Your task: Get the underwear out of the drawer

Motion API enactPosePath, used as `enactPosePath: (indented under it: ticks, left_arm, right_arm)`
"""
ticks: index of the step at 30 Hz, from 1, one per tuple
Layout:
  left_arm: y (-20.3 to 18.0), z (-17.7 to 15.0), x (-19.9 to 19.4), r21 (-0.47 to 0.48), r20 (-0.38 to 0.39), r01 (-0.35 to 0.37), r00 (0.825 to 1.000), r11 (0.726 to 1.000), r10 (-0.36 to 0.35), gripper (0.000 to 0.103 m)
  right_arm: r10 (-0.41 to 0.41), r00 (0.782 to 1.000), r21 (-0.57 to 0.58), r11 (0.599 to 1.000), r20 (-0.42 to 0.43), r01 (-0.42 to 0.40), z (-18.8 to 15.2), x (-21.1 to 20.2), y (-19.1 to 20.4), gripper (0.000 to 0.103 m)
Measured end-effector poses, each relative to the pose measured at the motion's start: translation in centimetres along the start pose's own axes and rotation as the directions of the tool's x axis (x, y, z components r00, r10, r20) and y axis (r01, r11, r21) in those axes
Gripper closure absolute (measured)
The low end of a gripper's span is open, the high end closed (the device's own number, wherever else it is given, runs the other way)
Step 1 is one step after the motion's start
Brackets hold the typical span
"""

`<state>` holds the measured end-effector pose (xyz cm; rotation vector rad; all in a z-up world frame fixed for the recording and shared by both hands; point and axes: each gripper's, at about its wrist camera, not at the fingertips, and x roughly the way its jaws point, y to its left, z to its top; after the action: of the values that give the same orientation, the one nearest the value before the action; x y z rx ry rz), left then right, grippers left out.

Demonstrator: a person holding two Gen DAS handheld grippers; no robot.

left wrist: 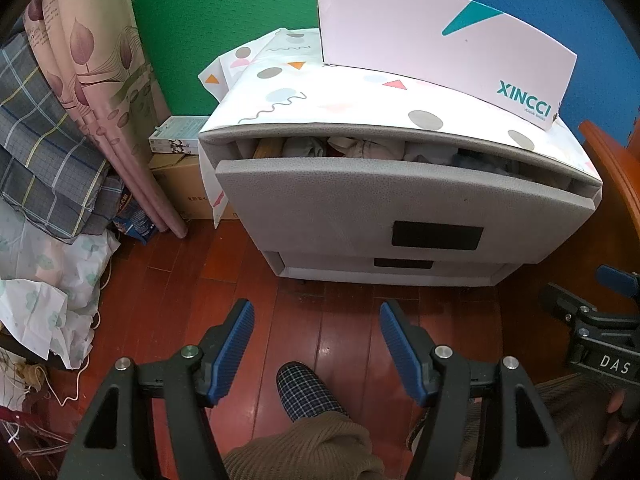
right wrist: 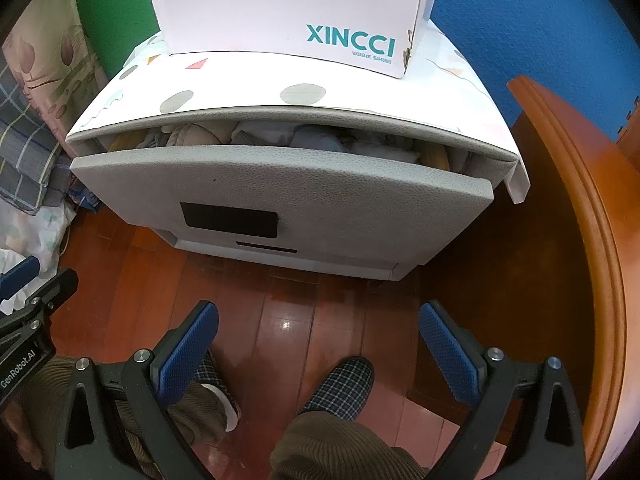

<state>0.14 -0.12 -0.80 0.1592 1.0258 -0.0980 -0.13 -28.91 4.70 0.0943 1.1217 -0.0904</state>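
Note:
A low grey cabinet stands on the wooden floor with its top drawer (left wrist: 360,200) (right wrist: 280,196) pulled out a little. Crumpled pale underwear and other cloth (left wrist: 360,146) (right wrist: 312,138) fill the gap under the cabinet's top. My left gripper (left wrist: 316,320) hangs open above the floor in front of the drawer, nothing between its blue pads. My right gripper (right wrist: 318,318) is also open and empty, well short of the drawer front. Each gripper shows at the edge of the other's view: the right gripper (left wrist: 600,320), the left gripper (right wrist: 28,300).
A white XINCCI shoe box (left wrist: 440,40) (right wrist: 288,12) sits on the patterned cabinet top. A second drawer (left wrist: 400,264) below is closed. Bedding and curtains (left wrist: 60,140) pile at the left, a wooden furniture edge (right wrist: 580,240) at the right. The person's slippers (right wrist: 340,384) and trouser legs are below the grippers.

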Motion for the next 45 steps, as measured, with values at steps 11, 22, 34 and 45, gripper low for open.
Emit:
enactPosePath:
  ticks: [11,22,34,45]
  left_arm:
    - [0.0,0.02,0.1,-0.001,-0.003,0.001,1.0,1.0,-0.001,0.036]
    - [0.04,0.05,0.06,0.0,-0.002,0.002,1.0,1.0,-0.002,0.036]
    - [0.11,0.06,0.04,0.001,-0.003,0.002,1.0,1.0,-0.002,0.036]
    - [0.18,0.02,0.08,-0.002,-0.004,0.004,1.0,1.0,-0.004,0.036]
  right_arm:
    - [0.009,1.0,0.015,1.0,-0.001,-0.009,-0.06,0.02,-0.22,0.004]
    - [0.012,1.0,0.024,1.0,-0.003,-0.012,-0.13,0.0,-0.25,0.004]
    - [0.018,1.0,0.037,0.999,-0.004,-0.018,-0.13,0.09,-0.47,0.004]
    - [0.022,1.0,0.042,0.999,-0.005,-0.022,-0.06,0.09,-0.49,0.004]
